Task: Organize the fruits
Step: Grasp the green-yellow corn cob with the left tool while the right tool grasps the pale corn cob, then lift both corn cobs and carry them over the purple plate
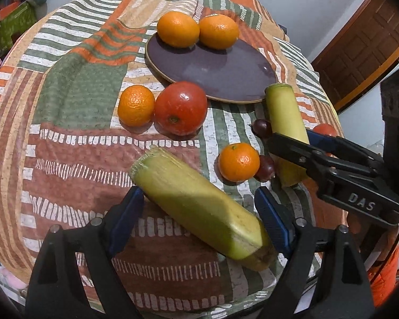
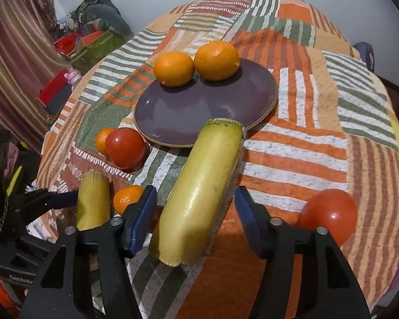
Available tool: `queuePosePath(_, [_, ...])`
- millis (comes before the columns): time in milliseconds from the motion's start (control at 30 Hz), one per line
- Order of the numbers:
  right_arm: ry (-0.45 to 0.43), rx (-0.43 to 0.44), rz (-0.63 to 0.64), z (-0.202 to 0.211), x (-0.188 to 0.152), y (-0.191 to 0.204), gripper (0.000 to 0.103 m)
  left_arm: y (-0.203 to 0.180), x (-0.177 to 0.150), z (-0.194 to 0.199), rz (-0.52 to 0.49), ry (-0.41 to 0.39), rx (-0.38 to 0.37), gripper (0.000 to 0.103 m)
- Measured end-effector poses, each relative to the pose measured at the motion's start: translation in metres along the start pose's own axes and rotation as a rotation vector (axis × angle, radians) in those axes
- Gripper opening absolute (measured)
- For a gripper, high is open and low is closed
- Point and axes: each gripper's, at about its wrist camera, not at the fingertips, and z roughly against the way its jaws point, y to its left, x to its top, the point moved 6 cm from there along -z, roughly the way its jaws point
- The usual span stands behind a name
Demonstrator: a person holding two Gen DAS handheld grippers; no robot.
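Note:
A purple plate (image 1: 220, 71) (image 2: 188, 111) holds two oranges (image 1: 178, 28) (image 2: 216, 59) at its far rim. My left gripper (image 1: 199, 212) is open around a yellow-green banana piece (image 1: 199, 204) lying on the cloth. My right gripper (image 2: 195, 212) is open around a second banana piece (image 2: 202, 194), which also shows in the left wrist view (image 1: 284, 117). A red tomato (image 1: 181, 107) (image 2: 125, 147), small mandarins (image 1: 136, 105) (image 1: 239, 162) and dark grapes (image 1: 262, 127) lie loose.
A patterned cloth (image 1: 79, 93) covers the round table. Another tomato (image 2: 329, 216) lies right of my right gripper. Clutter and boxes (image 2: 93, 45) stand beyond the table's left edge. A wooden door (image 1: 364, 47) is at the right.

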Motion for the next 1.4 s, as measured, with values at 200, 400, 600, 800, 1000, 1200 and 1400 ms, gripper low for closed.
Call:
queuePosePath(200, [-0.008, 0.013, 0.000, 0.002, -0.002, 0.001, 0.043, 0.003, 0.006, 0.003, -0.019, -0.025, -0.015, 0.073])
queuePosePath(400, [-0.033, -0.001, -0.002, 0.017, -0.002, -0.012, 0.033, 0.020, 0.009, 0.011, 0.030, -0.021, -0.077, 0.060])
queuePosePath(600, [-0.016, -0.031, -0.003, 0.024, -0.014, -0.028, 0.033, 0.018, 0.009, 0.024, -0.081, -0.039, -0.020, 0.052])
queuePosePath(800, [-0.011, -0.064, 0.021, 0.037, -0.025, -0.033, 0.033, 0.015, 0.010, 0.022, -0.110, -0.023, 0.004, 0.053])
queuePosePath(1000, [0.004, -0.083, 0.055, 0.039, -0.031, -0.030, 0.036, 0.009, 0.005, 0.000, -0.087, 0.034, -0.004, 0.067])
queuePosePath(1200, [0.006, -0.084, 0.061, 0.028, -0.024, -0.028, 0.039, 0.002, 0.006, -0.005, -0.109, 0.010, 0.026, 0.068])
queuePosePath(1400, [0.016, -0.098, 0.058, 0.017, -0.025, -0.029, 0.032, 0.007, 0.009, 0.000, -0.124, 0.012, 0.015, 0.054])
